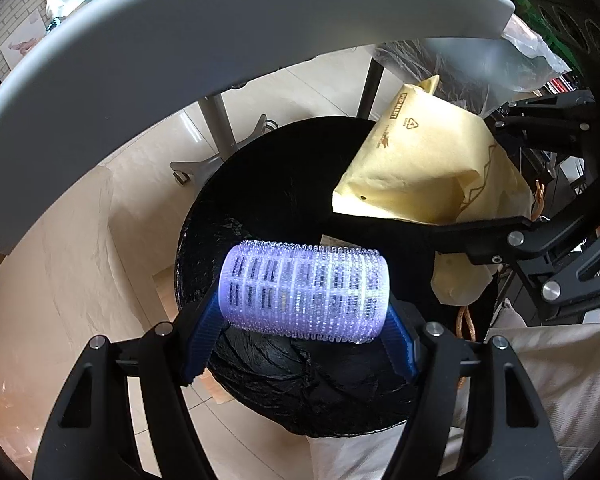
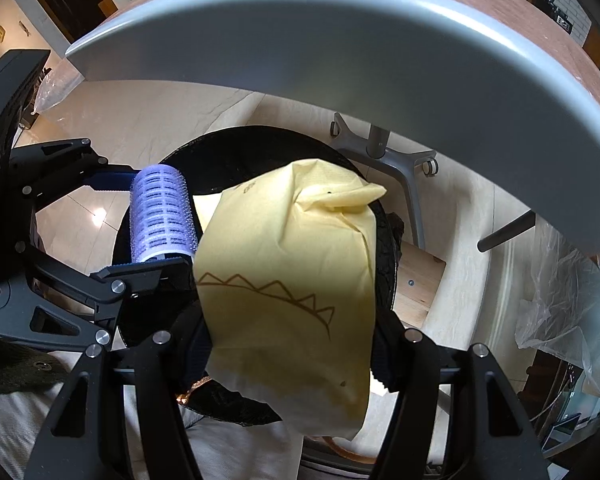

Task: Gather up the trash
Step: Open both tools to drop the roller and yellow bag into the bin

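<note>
Nearest me, my left gripper [image 1: 304,300] has its 2 blue pads [image 1: 202,340] clamped on the ends of a lilac hair roller [image 1: 304,294], held crosswise so it hangs clear above the open mouth of the black-lined bin [image 1: 260,184]. I judge that a release here would drop it straight in.

Just to the right, my right gripper [image 2: 292,344] is closed on a crumpled yellow paper bag [image 2: 284,264], gripped low so the bulk juts forward over the same bin. The 2 loads sit close; in the right wrist view the roller is just beside the bag's left edge, and I cannot tell whether they touch.

Farther off, the grey table edge [image 1: 220,40] overhangs the bin's far rim, so room upward and forward is tight. The floor to the left lies open. Beyond stand table legs [image 2: 380,140] on castors.
</note>
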Demonstrator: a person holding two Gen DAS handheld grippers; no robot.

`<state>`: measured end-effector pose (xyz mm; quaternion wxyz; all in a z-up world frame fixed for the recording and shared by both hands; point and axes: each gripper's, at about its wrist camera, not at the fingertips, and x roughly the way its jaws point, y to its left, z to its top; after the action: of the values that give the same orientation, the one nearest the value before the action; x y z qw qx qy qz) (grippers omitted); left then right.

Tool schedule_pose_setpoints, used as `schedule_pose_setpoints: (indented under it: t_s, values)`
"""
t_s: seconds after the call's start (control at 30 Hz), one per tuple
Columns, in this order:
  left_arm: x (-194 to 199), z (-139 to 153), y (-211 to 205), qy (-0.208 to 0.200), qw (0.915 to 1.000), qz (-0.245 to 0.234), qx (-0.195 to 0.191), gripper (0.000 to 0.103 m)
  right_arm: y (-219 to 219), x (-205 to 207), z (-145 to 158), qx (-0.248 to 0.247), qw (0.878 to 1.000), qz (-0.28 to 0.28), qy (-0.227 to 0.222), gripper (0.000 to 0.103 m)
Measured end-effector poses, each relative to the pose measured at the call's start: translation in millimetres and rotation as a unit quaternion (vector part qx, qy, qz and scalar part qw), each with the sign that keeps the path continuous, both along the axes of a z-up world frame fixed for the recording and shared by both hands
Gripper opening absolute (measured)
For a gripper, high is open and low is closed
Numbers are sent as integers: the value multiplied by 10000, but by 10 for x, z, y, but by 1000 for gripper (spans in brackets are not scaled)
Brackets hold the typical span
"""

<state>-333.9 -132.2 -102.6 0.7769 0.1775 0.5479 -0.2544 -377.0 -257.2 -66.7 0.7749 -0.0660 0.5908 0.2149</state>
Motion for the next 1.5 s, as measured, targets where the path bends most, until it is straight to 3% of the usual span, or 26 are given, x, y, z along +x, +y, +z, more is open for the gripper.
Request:
schedule_pose_setpoints:
  t_s: [0.5,1.13,1.27,1.5]
  values:
    - [-22,-129,-63,12,9997,-169,149,71,44,27,42,-15,10000,-21,-1,63]
    - [-62,-94,-57,-20,9997,-177,143,71,61,33,95,-38,10000,-71,-50,64]
    - [-74,-65,-28,-108,9998,-140,110,86,-15,43,103,117,9997,-208,-10,75]
    - [-130,-30,-6,-119,9998,-137,26,87,-83,52,151,141,9995,-290,-31,75]
